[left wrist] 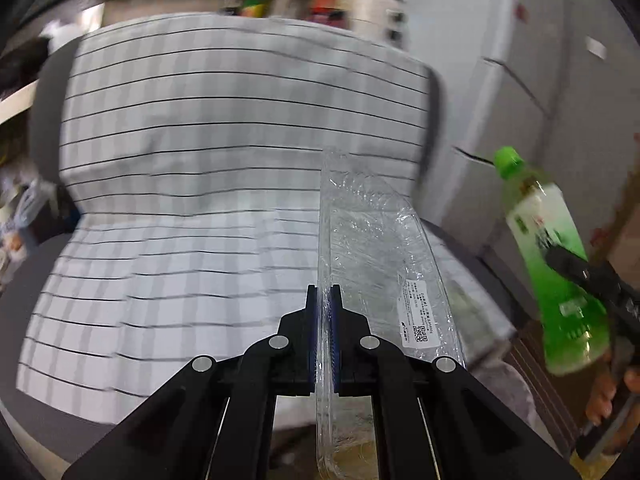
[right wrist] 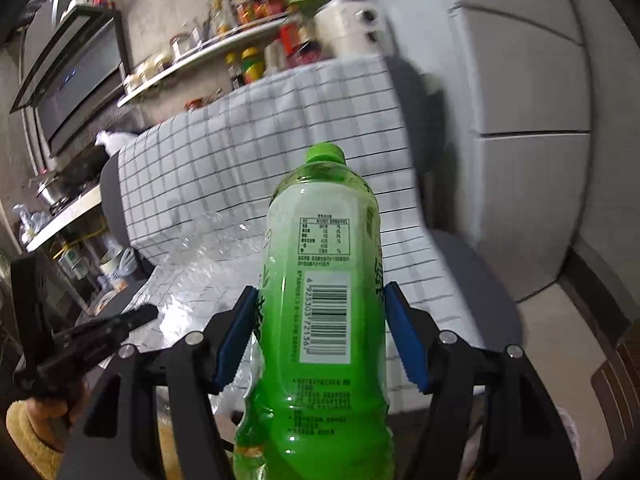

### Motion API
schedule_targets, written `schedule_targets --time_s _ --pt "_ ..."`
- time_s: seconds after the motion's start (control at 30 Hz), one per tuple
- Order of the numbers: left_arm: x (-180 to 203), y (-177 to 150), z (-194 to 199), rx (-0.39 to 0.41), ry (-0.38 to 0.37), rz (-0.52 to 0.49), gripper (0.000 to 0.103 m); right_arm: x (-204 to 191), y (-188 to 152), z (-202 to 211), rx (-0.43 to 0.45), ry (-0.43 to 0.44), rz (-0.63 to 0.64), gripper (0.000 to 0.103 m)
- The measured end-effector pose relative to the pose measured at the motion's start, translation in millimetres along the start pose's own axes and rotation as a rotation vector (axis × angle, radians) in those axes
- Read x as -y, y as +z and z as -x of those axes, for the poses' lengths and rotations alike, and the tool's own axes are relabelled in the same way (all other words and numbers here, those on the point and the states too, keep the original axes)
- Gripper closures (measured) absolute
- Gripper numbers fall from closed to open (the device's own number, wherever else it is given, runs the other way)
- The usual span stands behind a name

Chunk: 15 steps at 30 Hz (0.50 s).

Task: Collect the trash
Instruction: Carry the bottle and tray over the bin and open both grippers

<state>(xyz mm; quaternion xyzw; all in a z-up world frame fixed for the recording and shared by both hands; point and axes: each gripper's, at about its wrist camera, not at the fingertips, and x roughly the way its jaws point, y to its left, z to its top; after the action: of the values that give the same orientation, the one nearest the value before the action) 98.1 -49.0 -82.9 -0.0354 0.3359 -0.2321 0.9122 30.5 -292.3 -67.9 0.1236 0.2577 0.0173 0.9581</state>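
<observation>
The left claw [left wrist: 324, 300] is clenched on the edge of a clear plastic wrapper [left wrist: 372, 240] with a small white label, holding it up in front of a chair [right wrist: 448, 264] draped in a grid-patterned cloth [left wrist: 200, 160]. To its right, the right claw [right wrist: 320, 312] grips a green plastic bottle [right wrist: 320, 280] around its middle, green cap pointing up and away, barcode label facing back. Behind the chair, a shelf [right wrist: 224, 46] of jars runs along the wall, beside a pale refrigerator [right wrist: 520, 80].

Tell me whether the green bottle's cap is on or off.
On. The green bottle, held in the right gripper, has its green cap seated on the neck in both views.
</observation>
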Motion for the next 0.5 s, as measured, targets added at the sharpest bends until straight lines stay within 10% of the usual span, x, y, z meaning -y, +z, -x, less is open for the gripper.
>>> schedule_targets --time_s 0.5 --pt "205 -82 -57 -0.250 -0.341 -0.371 0.098 150 -52 138 0.119 -0.340 -0.187 0.039"
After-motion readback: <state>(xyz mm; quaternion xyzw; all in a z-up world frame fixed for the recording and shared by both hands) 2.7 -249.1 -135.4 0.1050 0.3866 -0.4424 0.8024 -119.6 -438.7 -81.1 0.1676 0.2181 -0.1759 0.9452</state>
